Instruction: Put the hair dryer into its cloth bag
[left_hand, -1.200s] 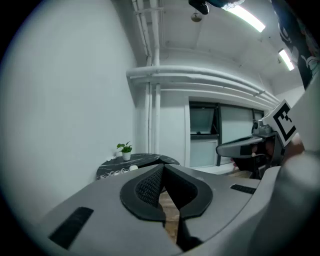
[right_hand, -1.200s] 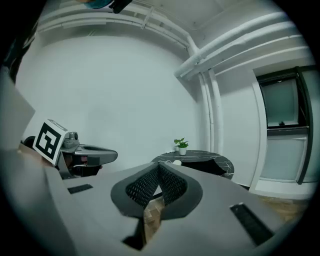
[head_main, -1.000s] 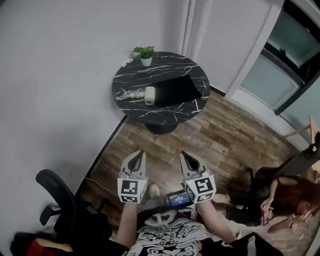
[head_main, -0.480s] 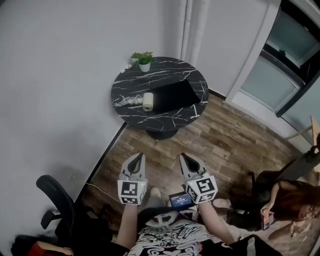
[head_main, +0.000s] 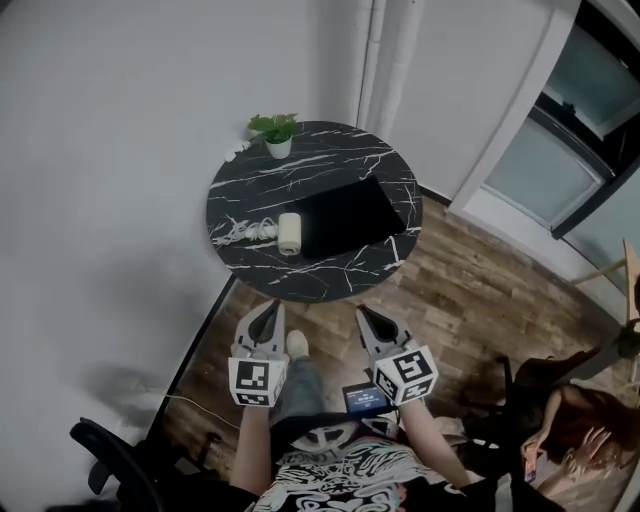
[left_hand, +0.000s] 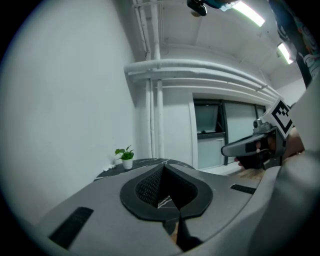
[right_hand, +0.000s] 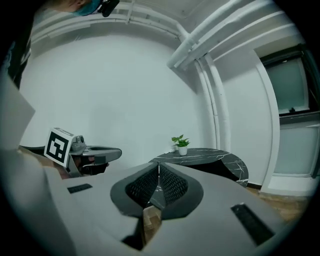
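A cream hair dryer (head_main: 289, 233) lies on the round black marble table (head_main: 300, 280), its white cord (head_main: 240, 232) bunched to its left. The black cloth bag (head_main: 350, 215) lies flat right of it. My left gripper (head_main: 268, 312) and right gripper (head_main: 366, 315) are held side by side in the air just short of the table's near edge, both pointing at it. Both are shut with nothing between the jaws. The left gripper view shows the shut jaws (left_hand: 162, 167) and the right gripper (left_hand: 250, 147) beside them; the right gripper view shows its shut jaws (right_hand: 158, 167), with the table (right_hand: 210, 157) beyond.
A small potted plant (head_main: 277, 135) stands at the table's far edge. White walls and pipes stand behind it, and a glass door at the right. A black office chair (head_main: 120, 460) is at the lower left. A person (head_main: 575, 430) sits on the wooden floor at the lower right.
Both grippers and the head view have moved toward the table, which now lies closer and lower in the picture. The jaws stayed shut.
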